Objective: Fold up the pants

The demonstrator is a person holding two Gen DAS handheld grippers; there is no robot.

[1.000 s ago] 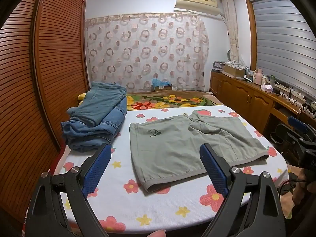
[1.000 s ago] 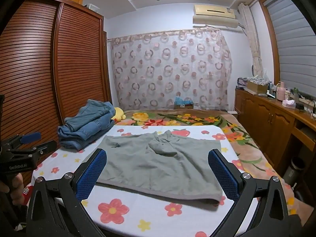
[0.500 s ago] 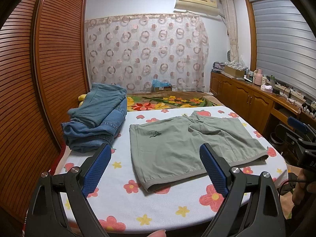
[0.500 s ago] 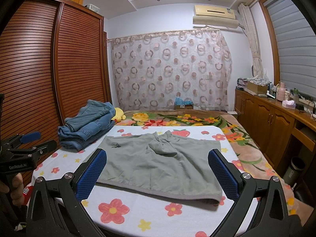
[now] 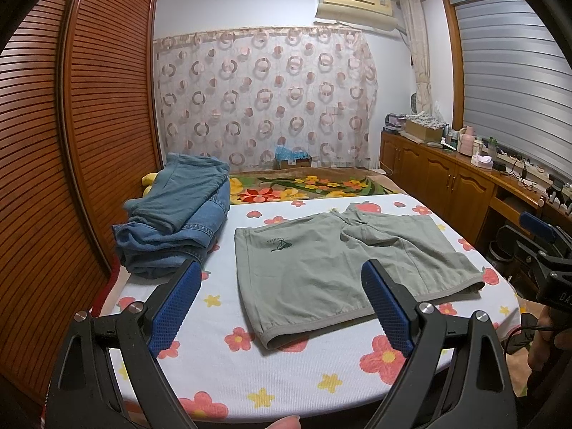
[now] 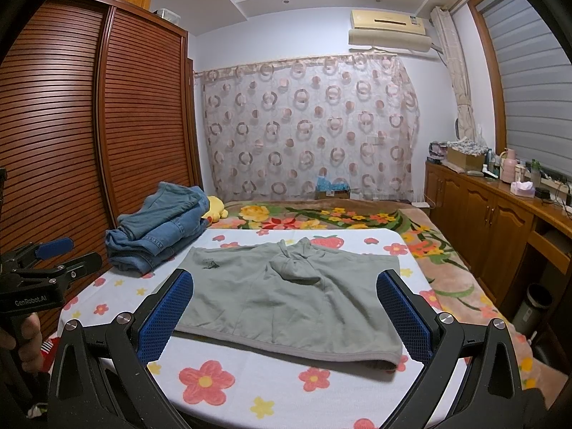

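Pants [image 5: 343, 261] lie flat; both tools hover, spread.

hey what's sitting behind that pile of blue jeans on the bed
A yellow plush toy pokes out behind the blue jeans pile, next to the slatted wardrobe. Only its end shows; the rest is covered by the denim, so its full shape can't be seen.
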